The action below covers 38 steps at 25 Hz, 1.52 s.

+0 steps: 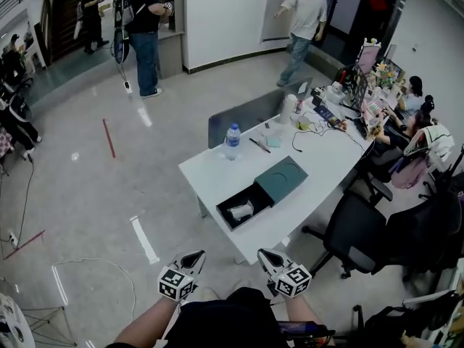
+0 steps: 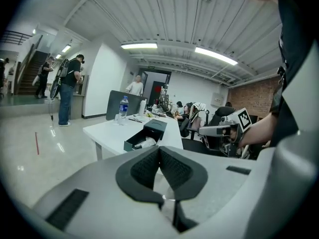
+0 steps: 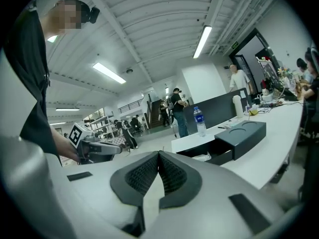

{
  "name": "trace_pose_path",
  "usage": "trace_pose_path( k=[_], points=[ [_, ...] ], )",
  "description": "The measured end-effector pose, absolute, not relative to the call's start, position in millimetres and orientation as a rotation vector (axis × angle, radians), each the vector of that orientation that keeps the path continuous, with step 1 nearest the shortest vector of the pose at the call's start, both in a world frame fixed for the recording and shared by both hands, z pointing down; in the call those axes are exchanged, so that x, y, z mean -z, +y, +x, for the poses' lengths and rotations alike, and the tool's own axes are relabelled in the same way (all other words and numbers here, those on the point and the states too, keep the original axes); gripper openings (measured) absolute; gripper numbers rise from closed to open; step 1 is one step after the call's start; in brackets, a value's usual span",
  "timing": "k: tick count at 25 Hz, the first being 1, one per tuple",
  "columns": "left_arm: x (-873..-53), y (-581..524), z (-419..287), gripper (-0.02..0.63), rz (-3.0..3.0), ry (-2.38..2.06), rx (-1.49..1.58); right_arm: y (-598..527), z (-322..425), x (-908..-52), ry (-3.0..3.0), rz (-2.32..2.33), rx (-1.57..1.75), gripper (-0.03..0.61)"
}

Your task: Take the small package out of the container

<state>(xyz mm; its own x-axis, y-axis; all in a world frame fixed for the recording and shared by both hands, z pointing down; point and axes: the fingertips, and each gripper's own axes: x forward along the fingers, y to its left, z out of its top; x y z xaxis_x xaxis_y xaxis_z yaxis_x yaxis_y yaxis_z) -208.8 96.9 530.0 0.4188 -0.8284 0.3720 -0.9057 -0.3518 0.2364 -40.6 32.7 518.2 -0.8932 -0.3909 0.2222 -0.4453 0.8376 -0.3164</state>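
I hold both grippers low in front of my body, side by side and apart from each other. The left gripper (image 1: 193,257) has its fingers closed: the two dark pads meet at the tips and nothing is between them. The right gripper (image 1: 265,255) is the same, fingers pressed together and empty. Ahead of the fingertips stands the white table (image 1: 210,174), and neither gripper touches it. On its near part, ahead of the fingers and about between the two grippers, lies the container (image 1: 226,216), a dark box with its black tray open. The small package (image 1: 241,211), pale and crumpled, lies inside this tray, well apart from both pairs of fingers. The grey-green cover (image 1: 283,179) touches the tray's far end. Further beyond the fingertips a water bottle (image 1: 232,141) stands upright on the table. To the right of the right fingers is a black office chair (image 1: 355,230). Far beyond, people (image 1: 145,27) stand on the shiny floor (image 1: 87,194).
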Motion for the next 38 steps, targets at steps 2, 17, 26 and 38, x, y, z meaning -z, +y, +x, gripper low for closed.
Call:
trace_pose_path(
  k=[2,17,26,38],
  points=[
    [-532.2,85.8,-206.6,0.009,2.296,-1.453,-0.265,26.6,-36.1,-519.3,-2.861,0.695,-0.549,0.025],
    [-539.4,-28.6,-193.7,0.008,2.35,-1.362,-0.361,-73.0,-33.1,-531.2,-2.866,0.728,-0.579,0.025],
    [-557.4,-75.4,-165.9,0.009,2.373,-1.265,-0.525,-103.4,-25.2,-542.5,-2.86,0.717,-0.631,0.025],
    [-587.3,-104.7,-148.5,0.009,2.422,-1.08,-0.799,-112.0,-10.2,-543.4,-2.833,0.885,-0.697,0.025]
  ],
)
